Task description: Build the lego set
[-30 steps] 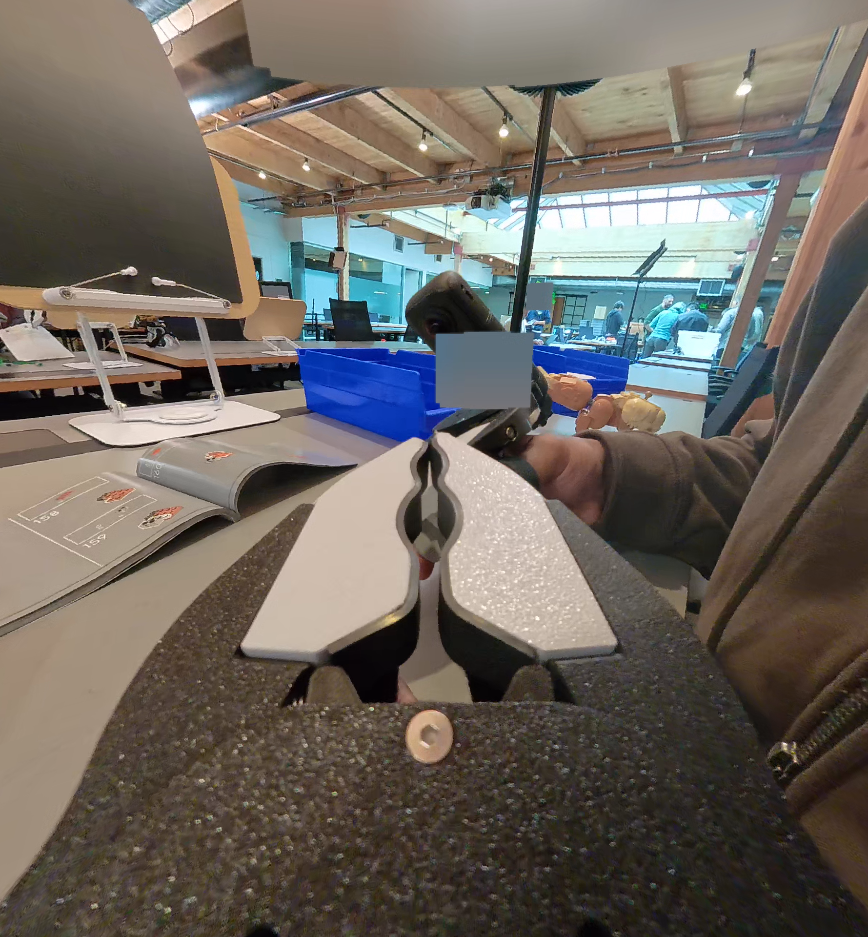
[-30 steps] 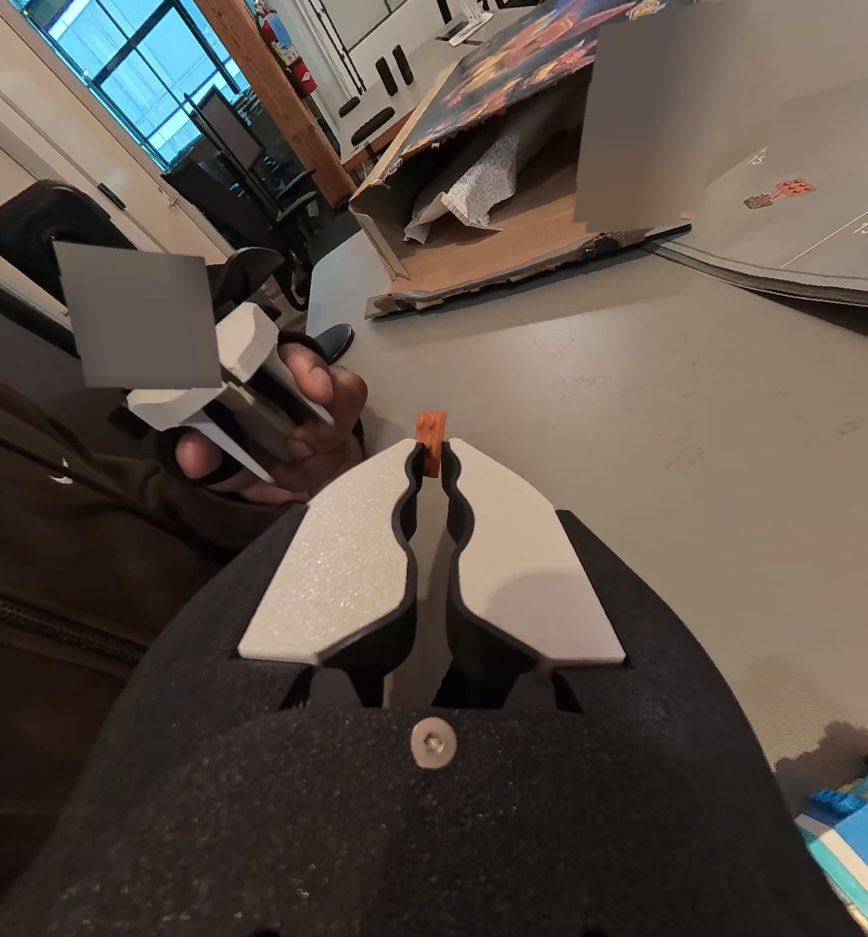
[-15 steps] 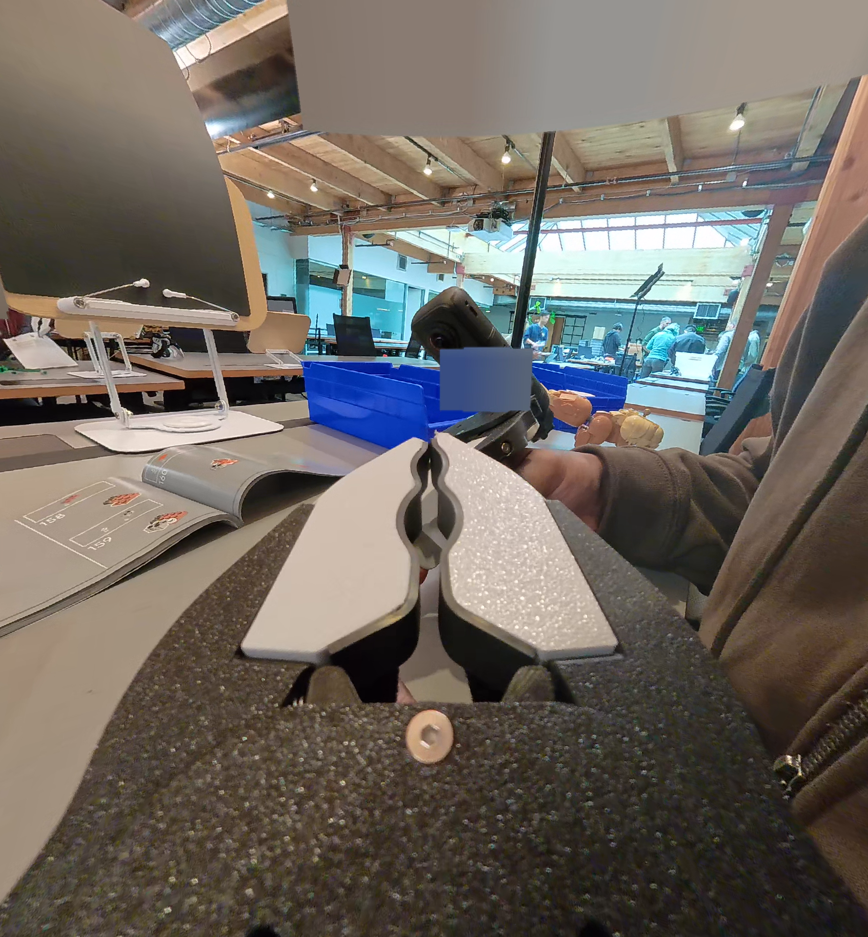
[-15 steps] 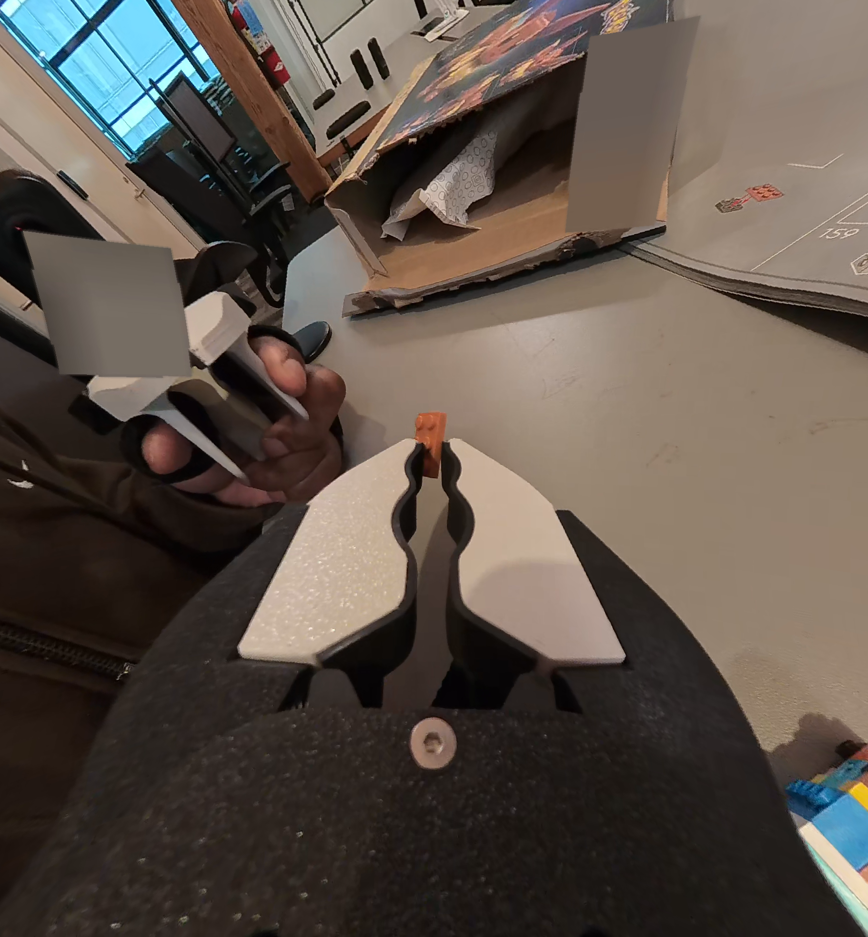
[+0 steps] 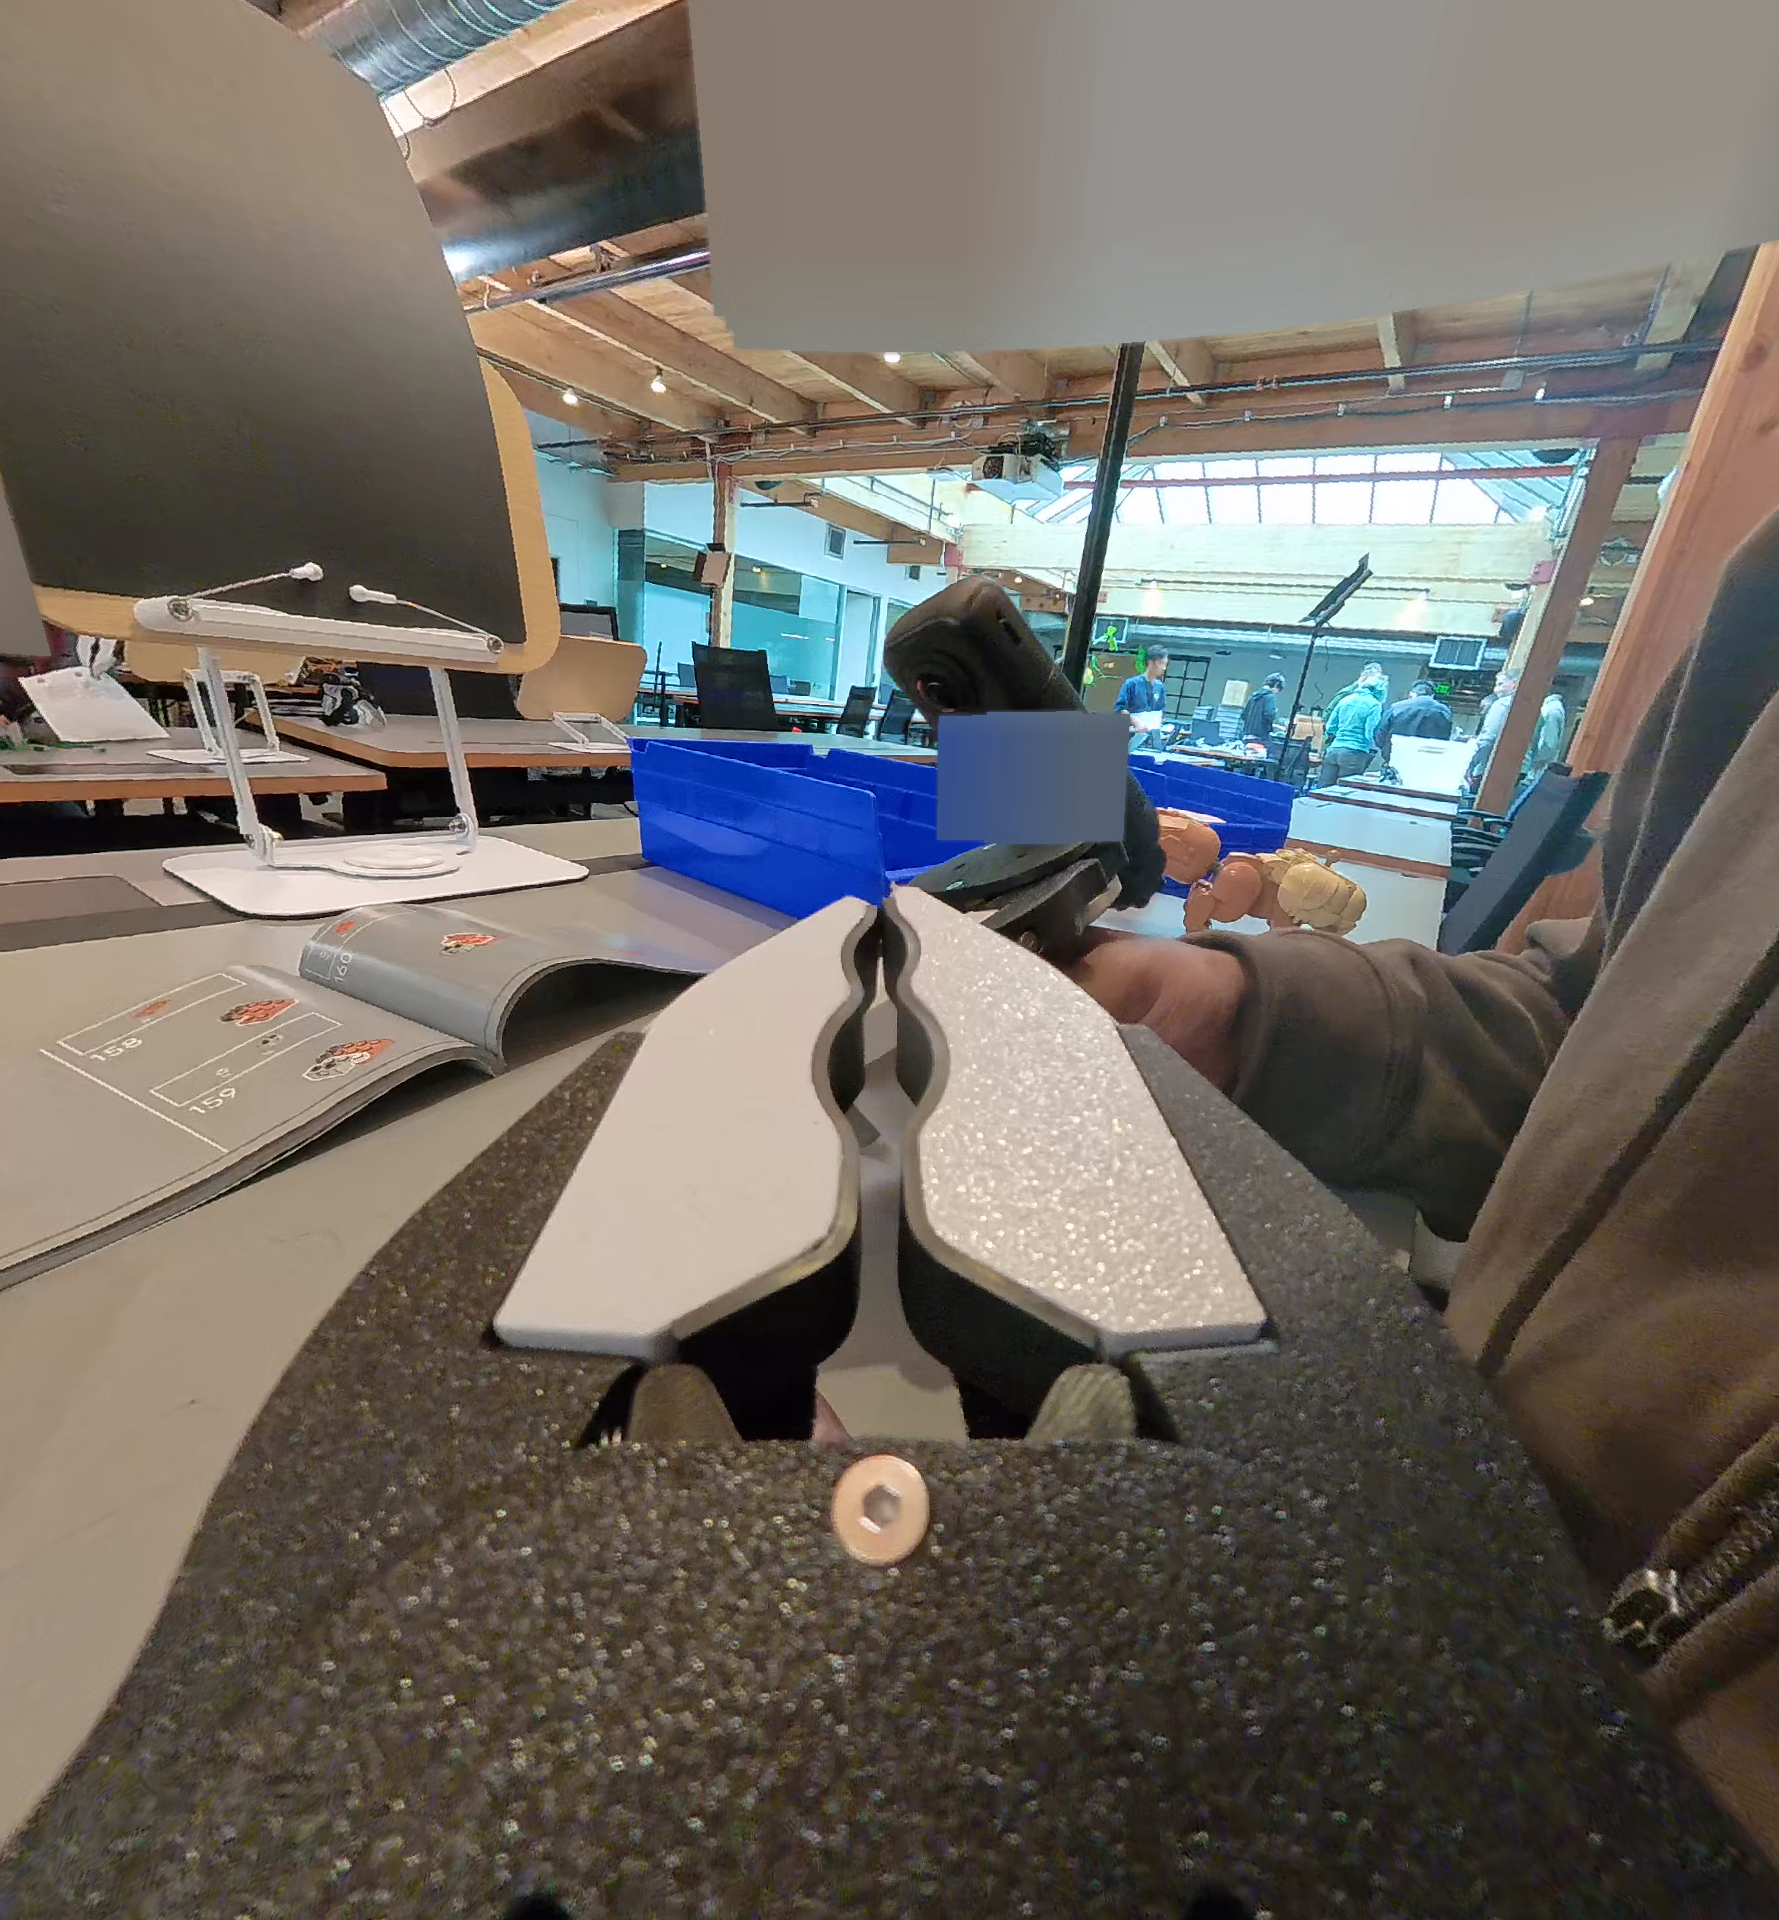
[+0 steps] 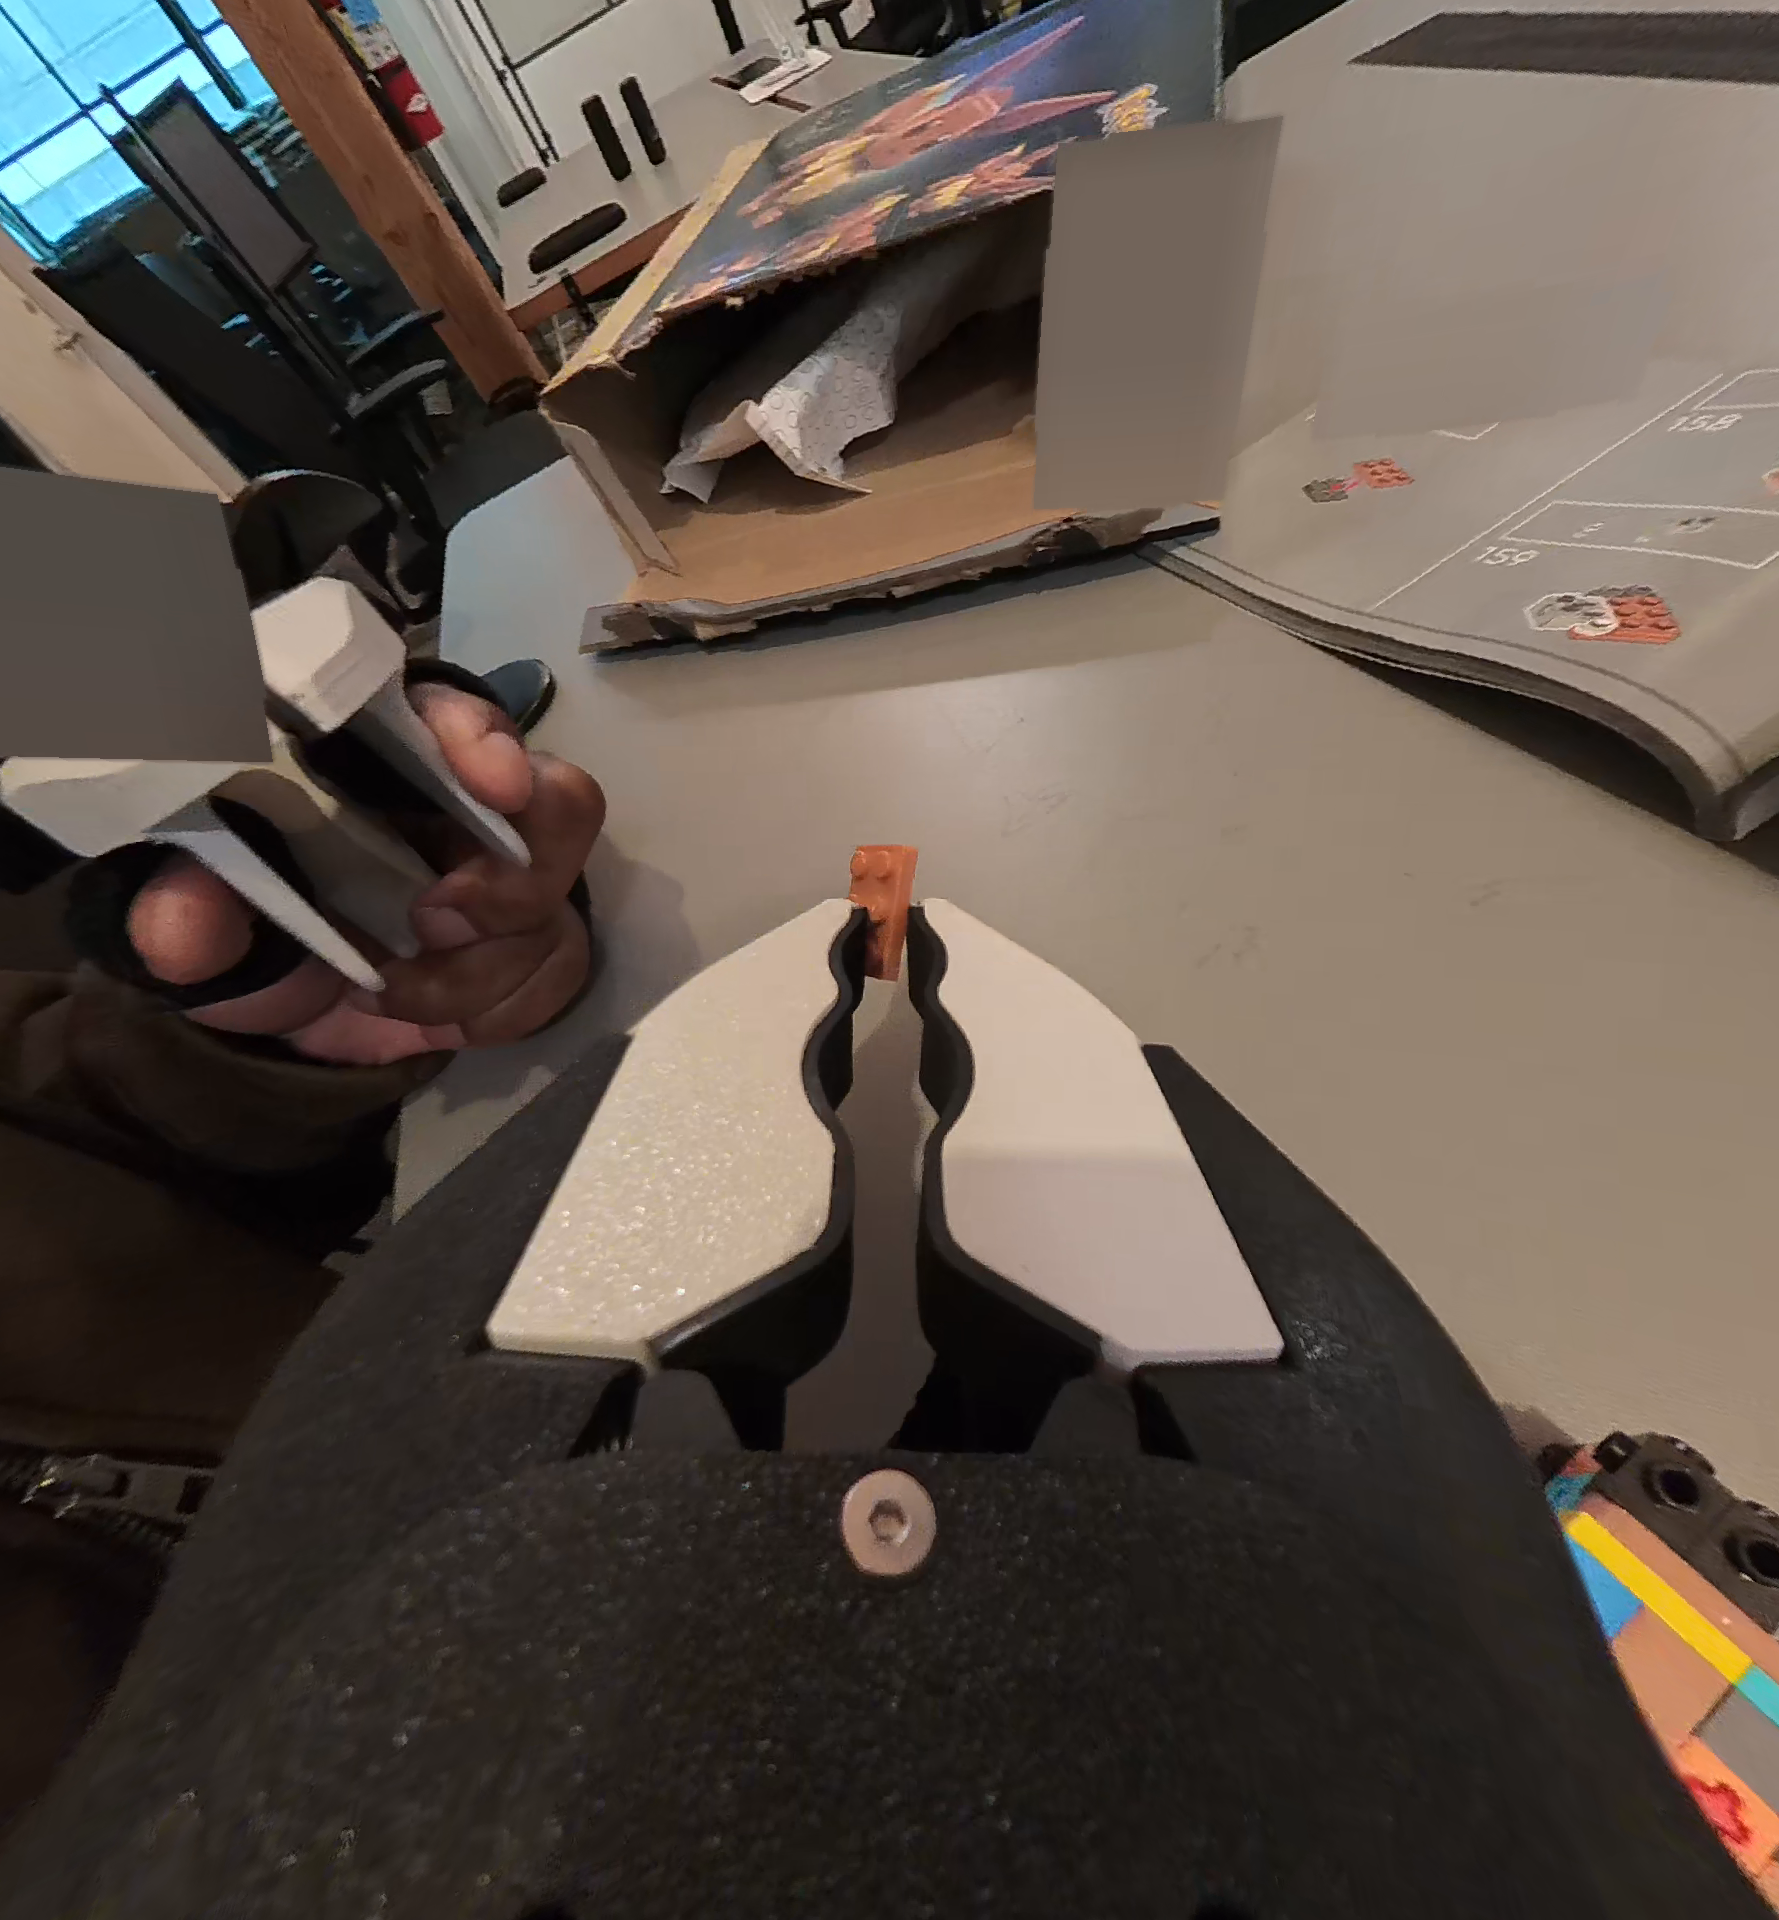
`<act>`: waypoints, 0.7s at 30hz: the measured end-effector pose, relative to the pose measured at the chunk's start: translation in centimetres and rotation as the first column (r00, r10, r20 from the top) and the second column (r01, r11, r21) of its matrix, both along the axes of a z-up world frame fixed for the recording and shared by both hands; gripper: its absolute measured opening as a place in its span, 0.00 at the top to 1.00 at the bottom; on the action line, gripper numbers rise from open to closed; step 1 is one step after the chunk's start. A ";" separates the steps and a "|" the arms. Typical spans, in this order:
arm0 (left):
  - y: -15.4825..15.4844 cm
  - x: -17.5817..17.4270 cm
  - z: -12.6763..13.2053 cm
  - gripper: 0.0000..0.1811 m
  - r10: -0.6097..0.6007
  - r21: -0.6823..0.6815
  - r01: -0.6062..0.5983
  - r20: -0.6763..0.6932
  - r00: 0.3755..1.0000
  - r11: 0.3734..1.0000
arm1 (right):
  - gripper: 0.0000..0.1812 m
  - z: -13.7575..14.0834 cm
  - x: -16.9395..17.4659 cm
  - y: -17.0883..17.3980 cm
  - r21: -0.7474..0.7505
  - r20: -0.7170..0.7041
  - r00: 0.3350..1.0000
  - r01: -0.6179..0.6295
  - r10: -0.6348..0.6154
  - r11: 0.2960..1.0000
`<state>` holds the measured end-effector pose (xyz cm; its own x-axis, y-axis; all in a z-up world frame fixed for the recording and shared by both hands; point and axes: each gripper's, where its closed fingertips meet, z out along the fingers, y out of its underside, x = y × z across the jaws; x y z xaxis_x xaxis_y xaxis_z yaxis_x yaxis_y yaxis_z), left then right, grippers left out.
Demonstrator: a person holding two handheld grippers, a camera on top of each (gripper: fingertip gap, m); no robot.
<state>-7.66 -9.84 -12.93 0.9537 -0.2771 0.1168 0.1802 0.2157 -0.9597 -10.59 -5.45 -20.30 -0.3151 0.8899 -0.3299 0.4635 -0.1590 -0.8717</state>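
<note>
1. The right tool (image 6: 883, 914) is clenched on a small orange plate (image 6: 883, 902), pinched at the very tips so that most of the piece stands up clear of the fingers, above the grey table (image 6: 1228, 987).
2. The left tool (image 5: 883, 925) has its tips pressed together. I see nothing between them in its own view, and the right wrist view shows it only partly, behind a masked patch, so I judge it closed on nothing.
3. Taking the open instruction booklet (image 6: 1550, 582) as landmark: the orange plate is held in front of it, nearer the person, well apart from its pages. The torn cardboard box (image 6: 864, 436) lies just beside the booklet's far-left edge. The partly built model (image 6: 1716, 1662) sits on the near side of the booklet, at the lower right corner of the right wrist view.
4. Step in hand, as I read it: a single piece has been picked and is being carried, with the booklet open at steps that show orange parts.
5. The next move likely calls for turning the right tool toward the model, lining the plate's studs and underside up with the target studs, and pressing it down squarely. The left tool would do well to steady the model.
6. The orange plate looks thin and flat, with studs on the face turned leftward, and stands upright on edge. Held by so little, it may pivot or slip under pressing force.
</note>
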 end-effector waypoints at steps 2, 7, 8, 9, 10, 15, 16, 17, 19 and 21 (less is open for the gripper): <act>0.0 -0.1 0.0 1.00 0.001 0.002 -0.001 0.011 1.000 1.000 | 0.94 0.0 -0.2 0.4 0.025 -0.009 1.000 0.028 -0.028 0.999; -0.1 -0.4 0.1 1.00 0.008 0.008 -0.008 0.026 1.000 1.000 | 0.89 0.2 -0.5 1.1 0.045 -0.041 0.996 0.079 -0.077 0.996; -0.1 -0.5 0.1 1.00 0.012 0.010 -0.013 0.027 1.000 1.000 | 0.88 0.3 -0.5 1.3 0.045 -0.051 0.995 0.091 -0.089 0.995; -0.1 -0.5 0.2 1.00 0.018 0.014 -0.018 0.029 0.999 1.000 | 0.87 0.5 -0.5 1.5 0.045 -0.064 0.993 0.101 -0.098 0.994; -0.1 -0.7 0.2 1.00 0.024 0.017 -0.024 0.032 0.999 1.000 | 0.87 0.7 -0.5 1.6 0.043 -0.081 0.991 0.109 -0.105 0.993; -0.1 -1.4 0.3 1.00 0.068 0.031 -0.069 0.047 0.997 0.997 | 0.87 2.2 0.0 2.5 0.033 -0.207 0.969 0.147 -0.137 0.989; -0.1 -1.6 0.3 1.00 0.082 0.033 -0.084 0.047 0.995 0.996 | 0.87 2.4 0.2 2.7 0.041 -0.229 0.963 0.157 -0.144 0.987; -0.1 -1.8 0.3 1.00 0.099 0.035 -0.101 0.043 0.994 0.994 | 0.87 2.7 0.4 2.9 0.049 -0.249 0.956 0.169 -0.152 0.984; -0.2 -2.0 0.3 1.00 0.137 0.040 -0.138 0.025 0.990 0.990 | 0.87 3.0 0.7 3.3 0.060 -0.276 0.946 0.195 -0.172 0.979; -0.2 -2.1 0.3 1.00 0.176 0.045 -0.175 -0.011 0.984 0.984 | 0.86 3.2 1.0 3.3 0.060 -0.285 0.941 0.207 -0.182 0.977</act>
